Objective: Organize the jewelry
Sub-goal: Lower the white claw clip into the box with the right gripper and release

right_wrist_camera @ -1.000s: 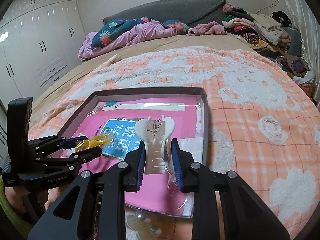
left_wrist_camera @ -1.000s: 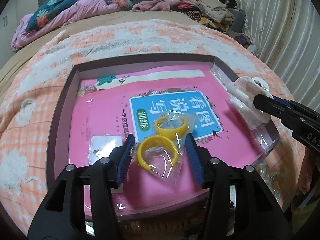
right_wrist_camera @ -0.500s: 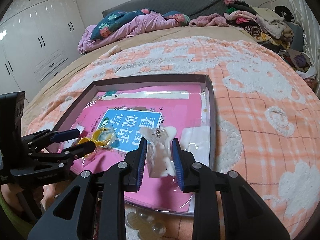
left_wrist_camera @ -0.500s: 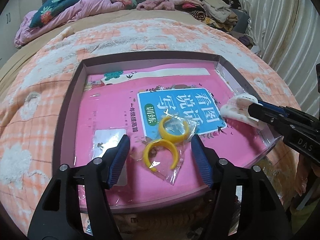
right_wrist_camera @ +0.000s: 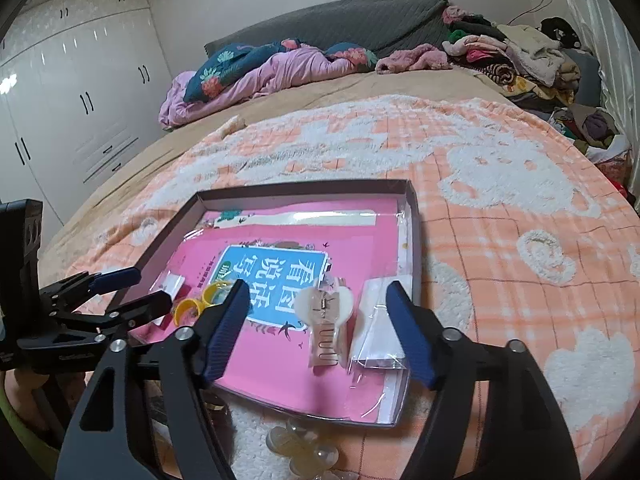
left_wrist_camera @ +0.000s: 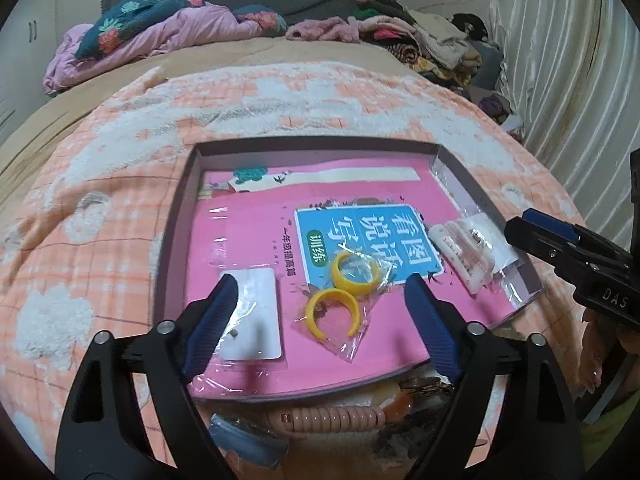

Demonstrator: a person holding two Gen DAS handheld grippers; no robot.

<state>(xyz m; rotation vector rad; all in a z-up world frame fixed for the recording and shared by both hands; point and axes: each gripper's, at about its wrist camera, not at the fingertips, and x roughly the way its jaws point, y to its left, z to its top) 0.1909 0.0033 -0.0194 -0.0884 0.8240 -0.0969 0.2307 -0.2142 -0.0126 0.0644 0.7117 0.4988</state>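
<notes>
Home bedroom: big bed w/ peach-white blanket (right_wrist_camera: 500,184), rumpled pink bedding (right_wrist_camera: 280,70), clothes pile (right_wrist_camera: 516,52), white built-in wardrobe (right_wrist_camera: 68,92), curtain (left_wrist_camera: 568,80).

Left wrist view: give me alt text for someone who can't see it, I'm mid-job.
A clear bag with two yellow rings lies on a pink book inside a shallow box on an orange blanket, between the opening fingers of the left gripper, which do not touch it. At right, a white hair claw lies in the box near the right gripper.
</notes>
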